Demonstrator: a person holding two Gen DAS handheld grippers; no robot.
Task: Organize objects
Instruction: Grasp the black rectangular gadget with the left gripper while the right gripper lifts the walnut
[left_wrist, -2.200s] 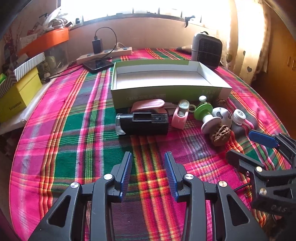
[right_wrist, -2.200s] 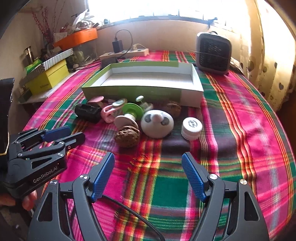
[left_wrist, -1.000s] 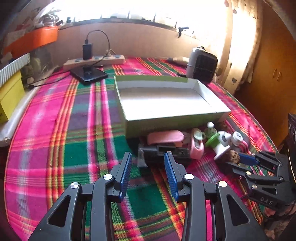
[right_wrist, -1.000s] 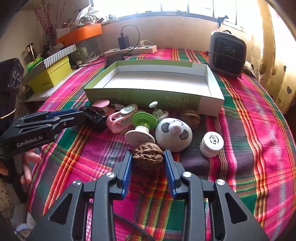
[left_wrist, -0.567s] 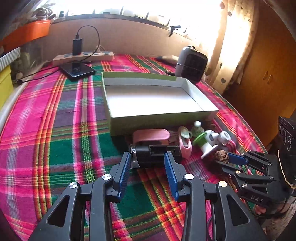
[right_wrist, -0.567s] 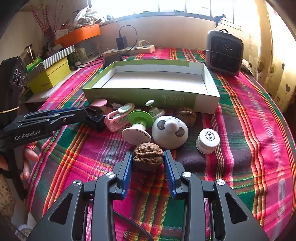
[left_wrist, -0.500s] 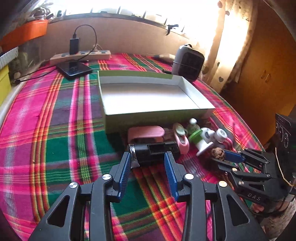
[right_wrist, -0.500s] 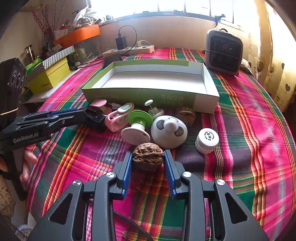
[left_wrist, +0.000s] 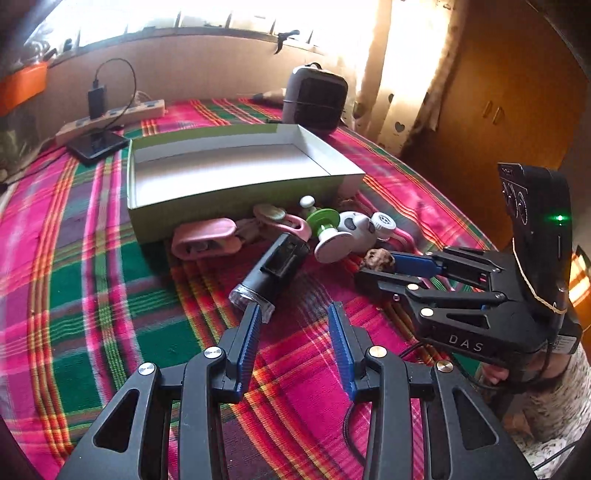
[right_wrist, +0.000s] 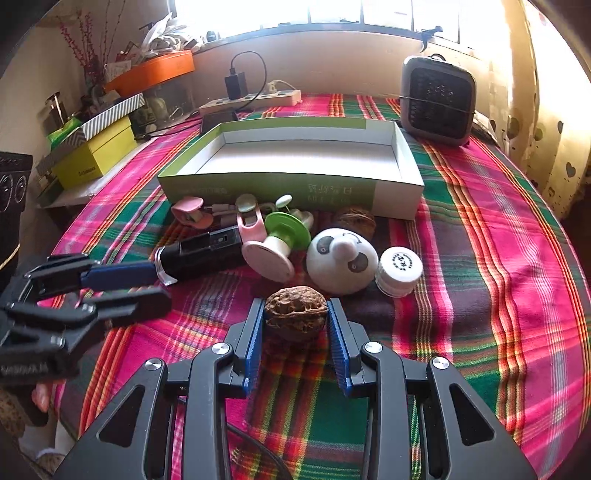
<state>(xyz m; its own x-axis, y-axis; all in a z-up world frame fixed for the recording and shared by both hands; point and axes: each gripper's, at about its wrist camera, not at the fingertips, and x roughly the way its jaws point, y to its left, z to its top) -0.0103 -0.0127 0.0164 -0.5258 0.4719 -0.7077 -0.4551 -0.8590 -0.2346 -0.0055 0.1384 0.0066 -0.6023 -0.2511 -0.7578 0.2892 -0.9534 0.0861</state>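
Right gripper (right_wrist: 295, 325) clamps a walnut (right_wrist: 296, 313); left gripper (left_wrist: 293, 323), jaws part-open and unloaded, touches the black flashlight (left_wrist: 271, 271).

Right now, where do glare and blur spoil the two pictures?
Left wrist view: the window and curtain are washed out by glare. Right wrist view: the window is blown out too, the left claw is smeared by blur, and the walnut stays sharp.
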